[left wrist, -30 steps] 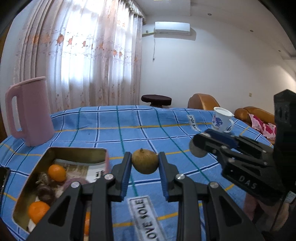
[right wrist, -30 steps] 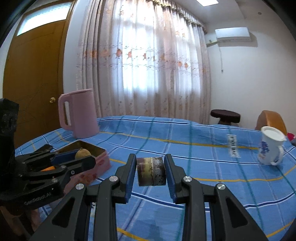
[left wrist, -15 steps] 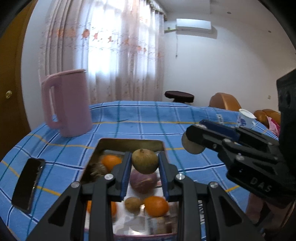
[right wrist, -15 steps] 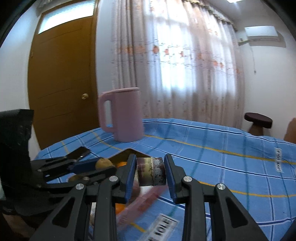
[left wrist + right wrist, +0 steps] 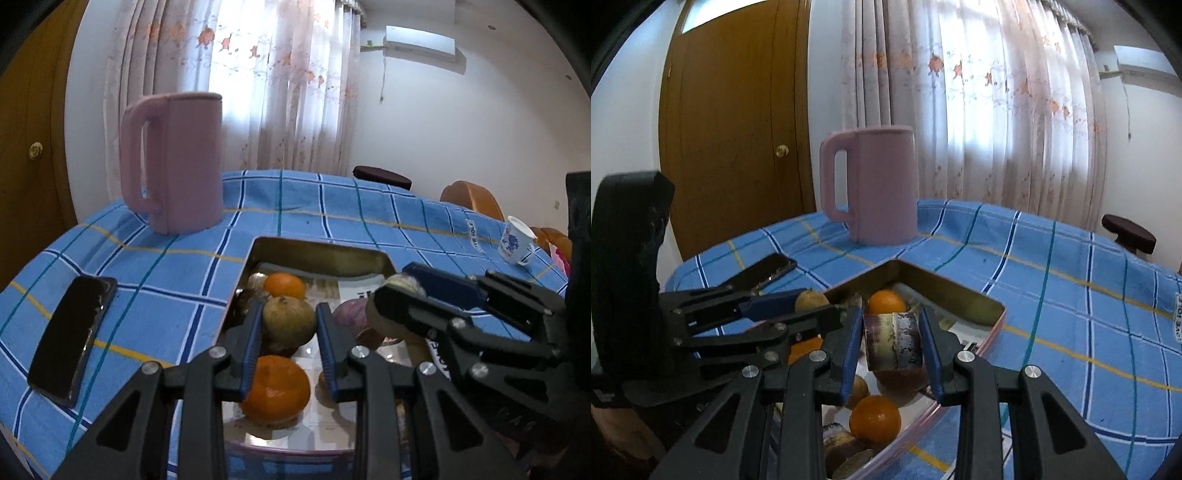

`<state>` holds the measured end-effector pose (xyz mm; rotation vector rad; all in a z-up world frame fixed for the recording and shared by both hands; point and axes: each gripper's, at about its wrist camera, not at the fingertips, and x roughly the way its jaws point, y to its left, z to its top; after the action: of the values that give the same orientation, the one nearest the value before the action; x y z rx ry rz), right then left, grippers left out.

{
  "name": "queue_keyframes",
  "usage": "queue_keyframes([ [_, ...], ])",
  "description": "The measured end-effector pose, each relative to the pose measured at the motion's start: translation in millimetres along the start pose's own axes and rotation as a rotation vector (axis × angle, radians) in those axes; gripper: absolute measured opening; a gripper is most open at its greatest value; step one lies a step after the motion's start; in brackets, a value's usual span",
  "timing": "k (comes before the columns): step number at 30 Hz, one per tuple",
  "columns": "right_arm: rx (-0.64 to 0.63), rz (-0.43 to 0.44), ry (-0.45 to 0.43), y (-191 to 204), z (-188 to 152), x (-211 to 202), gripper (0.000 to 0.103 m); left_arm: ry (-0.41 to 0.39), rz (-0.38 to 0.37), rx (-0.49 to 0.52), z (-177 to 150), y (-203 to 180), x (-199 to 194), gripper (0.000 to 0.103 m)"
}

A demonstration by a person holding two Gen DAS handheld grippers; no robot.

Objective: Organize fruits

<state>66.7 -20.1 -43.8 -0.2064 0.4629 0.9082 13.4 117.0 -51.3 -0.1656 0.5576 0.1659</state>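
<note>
left gripper [image 5: 289, 325]: jaws narrow, clamped on a brownish round fruit [image 5: 289, 320], held above the near half of the tin
right gripper [image 5: 892, 345]: jaws narrow, gripping a short striped chunk [image 5: 893, 341] over the tin; seen from the left wrist it comes in from the right, just beside the left gripper
tin [image 5: 321, 249]: open metal box with raised walls and rounded corners, holding oranges [image 5: 275, 387], a purple fruit [image 5: 349, 312] and darker pieces
room inside: bare printed liner shows toward the tin's far right corner; the near part is crowded
edges: the pink jug [image 5: 177, 162] stands beyond the tin's far left corner, apart from it; a dark phone [image 5: 72, 334] lies left of the tin, near the table edge
surface: blue checked cloth [image 5: 332, 206] over the table, open stretch on the right out to a white cup [image 5: 515, 240]
room: brown door [image 5: 738, 129], flowered curtain [image 5: 997, 110], white wall with an air conditioner [image 5: 421, 40], dark stool [image 5: 1128, 232]
</note>
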Motion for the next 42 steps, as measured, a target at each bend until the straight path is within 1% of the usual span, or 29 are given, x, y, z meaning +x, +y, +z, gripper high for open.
queue_keyframes([
  [2, 0.001, 0.002, 0.021, -0.3, -2.6, 4.9, 0.033, 0.009, 0.001, 0.001, -1.8, 1.1, 1.9, 0.03],
  [6, 0.001, 0.011, 0.034, -0.6, -1.9, 8.2, 0.033, 0.028, -0.004, 0.001, -3.9, 1.2, 6.7, 0.03],
  [13, -0.01, 0.04, 0.031, 4.4, -2.9, 6.1, 0.033, 0.037, -0.002, -0.004, -7.4, 2.1, 6.9, 0.032],
  [14, -0.009, 0.045, 0.031, 4.3, -3.2, 5.6, 0.034, 0.036, -0.003, -0.003, -7.6, 1.7, 5.9, 0.033],
  [17, -0.003, 0.044, 0.018, 3.3, -3.1, 1.9, 0.042, 0.023, 0.011, -0.006, -7.2, 3.0, 2.1, 0.047],
  [18, 0.005, 0.045, 0.016, 1.7, -2.7, 0.5, 0.047, 0.018, 0.016, -0.01, -6.9, 4.4, 0.5, 0.057],
  [19, 0.013, 0.044, 0.011, 0.1, -2.4, -1.4, 0.049, 0.013, 0.022, -0.015, -6.8, 6.2, -1.5, 0.063],
  [21, 0.027, 0.038, 0.0, -3.0, -1.1, -7.2, 0.051, -0.007, 0.023, -0.018, -5.7, 6.6, -7.8, 0.068],
  [24, 0.037, 0.002, -0.009, -6.3, 0.7, -16.3, 0.052, -0.026, 0.019, -0.012, -3.7, 4.6, -15.8, 0.071],
  [26, 0.043, -0.014, -0.014, -8.2, 1.3, -21.8, 0.055, -0.045, 0.011, -0.007, -1.7, 2.6, -23.4, 0.072],
  [28, 0.049, -0.039, -0.019, -11.2, 1.0, -28.3, 0.058, -0.06, 0.013, -0.008, 0.2, 2.0, -29.1, 0.077],
  [30, 0.063, -0.057, -0.03, -15.5, 0.9, -35.6, 0.059, -0.079, 0.012, -0.001, 2.7, -0.7, -35.5, 0.079],
  [35, 0.071, -0.093, -0.047, -20.5, -0.6, -50.0, 0.059, -0.097, 0.007, 0.013, 6.9, -7.5, -43.8, 0.081],
  [38, 0.075, -0.106, -0.051, -21.8, -1.7, -57.4, 0.06, -0.109, 0.007, 0.018, 7.1, -11.1, -48.3, 0.089],
  [39, 0.075, -0.113, -0.054, -21.9, -2.4, -60.1, 0.062, -0.114, 0.01, 0.019, 7.0, -11.9, -49.6, 0.092],
  [42, 0.076, -0.128, -0.067, -22.3, -3.9, -67.7, 0.067, -0.122, 0.007, 0.023, 7.5, -15.7, -53.2, 0.093],
])
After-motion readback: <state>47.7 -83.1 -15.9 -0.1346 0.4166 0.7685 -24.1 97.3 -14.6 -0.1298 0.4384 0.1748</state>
